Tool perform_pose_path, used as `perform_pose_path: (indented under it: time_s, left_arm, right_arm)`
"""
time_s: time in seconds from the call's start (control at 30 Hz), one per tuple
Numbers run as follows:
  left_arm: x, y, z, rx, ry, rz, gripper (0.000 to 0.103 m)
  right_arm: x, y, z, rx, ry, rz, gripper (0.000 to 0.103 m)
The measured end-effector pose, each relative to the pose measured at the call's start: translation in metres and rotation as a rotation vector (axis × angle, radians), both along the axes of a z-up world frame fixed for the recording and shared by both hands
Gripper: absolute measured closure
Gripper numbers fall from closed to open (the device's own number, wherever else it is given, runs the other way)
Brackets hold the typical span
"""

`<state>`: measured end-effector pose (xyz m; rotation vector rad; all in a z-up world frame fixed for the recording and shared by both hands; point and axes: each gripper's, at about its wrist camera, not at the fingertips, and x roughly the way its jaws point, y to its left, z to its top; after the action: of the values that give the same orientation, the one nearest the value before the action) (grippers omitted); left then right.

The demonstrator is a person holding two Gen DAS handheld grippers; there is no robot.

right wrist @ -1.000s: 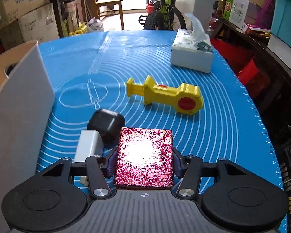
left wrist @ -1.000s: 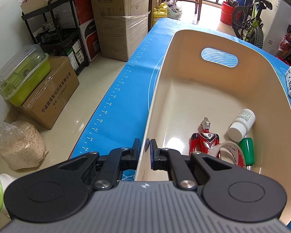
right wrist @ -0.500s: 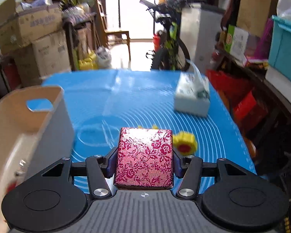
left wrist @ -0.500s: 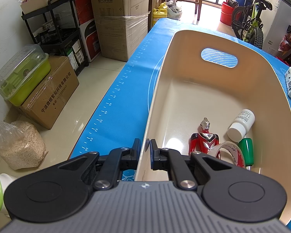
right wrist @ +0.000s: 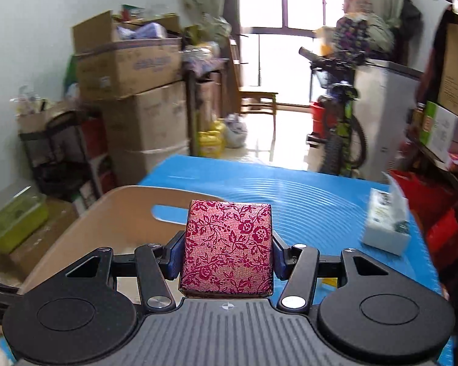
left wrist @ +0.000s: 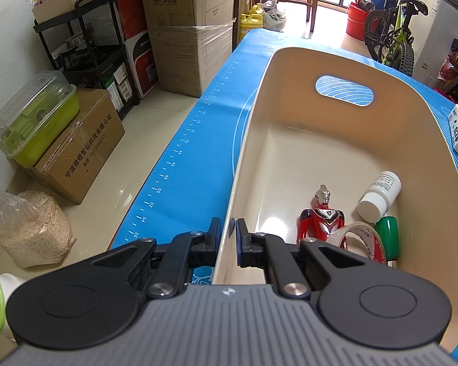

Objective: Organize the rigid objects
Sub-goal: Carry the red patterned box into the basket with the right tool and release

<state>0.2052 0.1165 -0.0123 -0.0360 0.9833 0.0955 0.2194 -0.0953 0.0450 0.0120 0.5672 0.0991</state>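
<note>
A: What is held nearest the right camera?

B: A red floral box (right wrist: 227,247) is clamped between the pads of the right gripper (right wrist: 227,254), raised above the blue counter (right wrist: 314,201). Just beyond it, the cream bin (right wrist: 85,228) is seen to the left, its handle slot partly hidden behind the box.

A: And the left side?

B: The near wall of the bin (left wrist: 229,213) is pinched by the left gripper (left wrist: 228,238), whose pads are closed together on the rim. Inside, a red toy figure (left wrist: 322,216), a tape roll (left wrist: 360,238), a green object (left wrist: 387,236) and a white bottle (left wrist: 380,196) are gathered at the near right.

A: How should the drop be handled well?

B: The box is best carried over the rim and lowered toward the bare far floor of the bin before release, so the toys are not struck. The bin should be kept steadied throughout.
</note>
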Motion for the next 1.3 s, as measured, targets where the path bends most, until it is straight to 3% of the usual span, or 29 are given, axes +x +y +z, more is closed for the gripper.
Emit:
perform_pose_path:
  time_s: [0.4, 0.87, 1.1, 1.13, 1.2, 1.3]
  left_arm:
    - [0.001, 0.0, 0.002, -0.001, -0.002, -0.002, 0.092]
    - [0.001, -0.002, 0.003, 0.001, -0.004, -0.005, 0.092]
    - [0.0, -0.005, 0.005, 0.002, -0.004, -0.007, 0.092]
    - [0.0, -0.004, 0.004, 0.001, -0.003, -0.006, 0.092]
    - [0.0, -0.003, 0.005, -0.01, -0.007, -0.001, 0.092]
    - [-0.001, -0.002, 0.004, -0.009, -0.008, 0.0, 0.092]
  right_arm:
    - [0.001, 0.074, -0.028, -0.043, 0.134, 0.19, 0.044]
    - [0.007, 0.098, -0.073, -0.109, 0.387, 0.235, 0.043]
    - [0.005, 0.091, -0.062, -0.088, 0.345, 0.239, 0.032]
    - [0.004, 0.09, -0.059, -0.085, 0.331, 0.24, 0.028]
    - [0.001, 0.087, -0.052, -0.086, 0.298, 0.232, 0.012]
    - [-0.002, 0.081, -0.046, -0.111, 0.252, 0.227, 0.011]
